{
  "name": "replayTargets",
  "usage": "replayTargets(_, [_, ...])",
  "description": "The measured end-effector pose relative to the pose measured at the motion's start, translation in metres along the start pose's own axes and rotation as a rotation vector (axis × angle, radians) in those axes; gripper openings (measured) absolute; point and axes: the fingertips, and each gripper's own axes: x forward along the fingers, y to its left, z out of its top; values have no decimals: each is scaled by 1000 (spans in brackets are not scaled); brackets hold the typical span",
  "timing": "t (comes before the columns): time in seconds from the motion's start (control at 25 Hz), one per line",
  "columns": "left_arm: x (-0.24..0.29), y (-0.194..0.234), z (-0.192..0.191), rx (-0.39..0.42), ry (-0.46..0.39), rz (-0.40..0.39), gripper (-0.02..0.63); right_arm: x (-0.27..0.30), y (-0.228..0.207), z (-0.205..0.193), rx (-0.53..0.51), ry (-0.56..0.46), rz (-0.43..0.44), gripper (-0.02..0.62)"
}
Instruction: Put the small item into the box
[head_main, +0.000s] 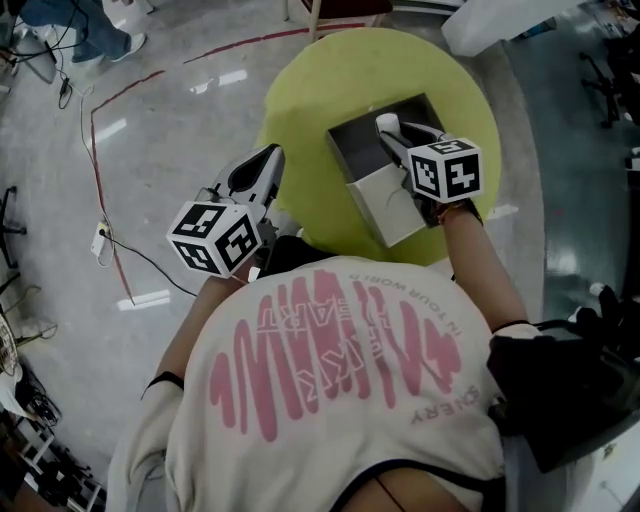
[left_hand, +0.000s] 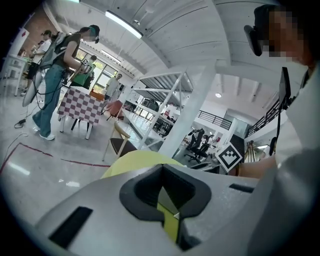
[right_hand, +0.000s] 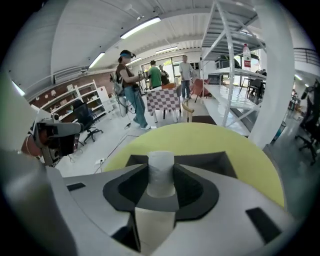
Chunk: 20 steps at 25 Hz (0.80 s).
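Note:
A grey open box stands on the round yellow-green table. My right gripper hangs over the box's far part, shut on a small white cylinder. In the right gripper view the white cylinder stands upright between the dark pads, with the box's rim just behind. My left gripper is off the table's left edge, apart from the box, its jaws together with nothing in them. In the left gripper view only a thin slit shows between the fingers, with the yellow table behind.
The person's back and printed shirt fill the lower head view. A red cable and white socket lie on the floor at left. A chair, checked table and people stand farther off.

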Motion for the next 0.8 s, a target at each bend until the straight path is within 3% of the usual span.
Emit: replayTargets(0.8, [1, 5, -10, -25, 18, -1, 6, 36, 14, -27, -285, 359, 87, 157])
